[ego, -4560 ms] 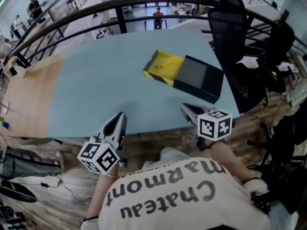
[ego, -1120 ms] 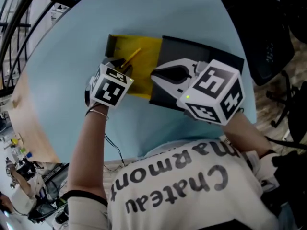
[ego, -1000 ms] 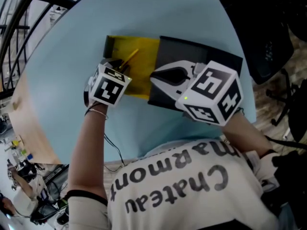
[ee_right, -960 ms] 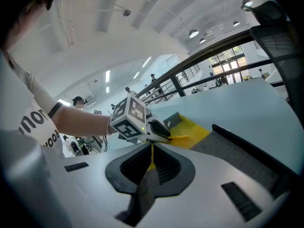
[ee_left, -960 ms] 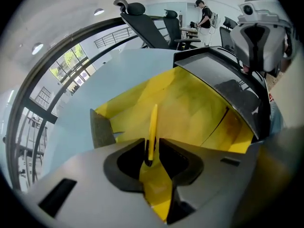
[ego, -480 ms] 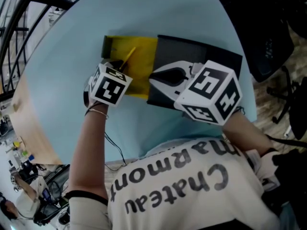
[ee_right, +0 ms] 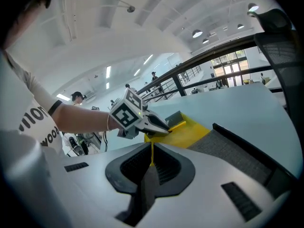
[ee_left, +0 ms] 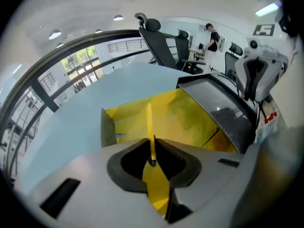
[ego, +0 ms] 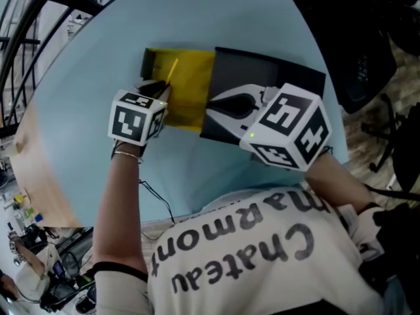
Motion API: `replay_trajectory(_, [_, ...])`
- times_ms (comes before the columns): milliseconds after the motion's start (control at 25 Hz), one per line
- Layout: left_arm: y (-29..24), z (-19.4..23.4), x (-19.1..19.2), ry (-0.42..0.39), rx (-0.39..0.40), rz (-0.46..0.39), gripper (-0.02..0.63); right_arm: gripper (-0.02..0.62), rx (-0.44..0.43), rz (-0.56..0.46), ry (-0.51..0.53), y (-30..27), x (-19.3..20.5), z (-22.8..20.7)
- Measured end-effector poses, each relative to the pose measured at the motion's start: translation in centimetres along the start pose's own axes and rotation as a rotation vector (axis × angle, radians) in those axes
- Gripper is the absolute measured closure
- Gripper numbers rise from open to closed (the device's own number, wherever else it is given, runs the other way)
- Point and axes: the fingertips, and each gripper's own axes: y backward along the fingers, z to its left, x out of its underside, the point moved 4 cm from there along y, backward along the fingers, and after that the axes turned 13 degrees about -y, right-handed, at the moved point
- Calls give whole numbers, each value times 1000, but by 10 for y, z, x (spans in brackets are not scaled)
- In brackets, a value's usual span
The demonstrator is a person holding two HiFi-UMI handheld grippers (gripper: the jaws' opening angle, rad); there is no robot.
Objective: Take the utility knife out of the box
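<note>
A flat yellow box tray (ego: pixel 187 100) lies pulled out of its black sleeve (ego: pixel 269 74) on the pale blue table (ego: pixel 85 71). The utility knife (ego: pixel 172 71), thin and yellow, has its near end between my left gripper's (ego: pixel 161 89) jaws, which are closing and press on it. In the left gripper view the utility knife (ee_left: pixel 149 122) runs straight out from my left gripper (ee_left: pixel 153 148) over the tray (ee_left: pixel 190 115). My right gripper (ego: pixel 209 107) is shut over the sleeve's near edge. The right gripper view shows my right gripper (ee_right: pixel 152 158) and, beyond it, the left gripper (ee_right: pixel 161 127) holding the knife (ee_right: pixel 178 125).
Black office chairs (ego: pixel 357 51) stand past the table's right edge. A wooden table section (ego: pixel 33 169) lies at the left, with a dark railing (ego: pixel 26 18) beyond. The person's torso fills the lower head view.
My left gripper's jaws have closed onto the knife and the hand has rolled, turning its marker cube. The knife now points more steeply away. The right gripper has stayed put.
</note>
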Motion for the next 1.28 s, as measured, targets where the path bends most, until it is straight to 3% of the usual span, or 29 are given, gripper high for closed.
replay_trajectory(320, [42, -20, -21, 92, -50, -269, 554, 557, 41, -9, 40, 8, 12, 15])
replay_trajectory(520, [77, -42, -22, 229, -36, -475, 554, 557, 89, -29, 63, 10, 14, 21])
replay_trajectory(600, [88, -57, -16, 261, -7, -513, 554, 558, 98, -35, 55, 9, 17, 27])
replay_trajectory(800, [130, -91, 2, 247, -12, -597, 554, 558, 135, -69, 94, 9, 27, 58])
replay_trajectory(960, [166, -121, 20, 239, -37, -670, 554, 557, 139, -120, 97, 17, 39, 89])
replay_trajectory(1120, [202, -139, 42, 299, -60, -752, 554, 558, 149, -170, 94, 29, 50, 117])
replay_trajectory(1280, [232, -160, 65, 294, -85, -774, 554, 558, 152, -234, 82, 39, 56, 146])
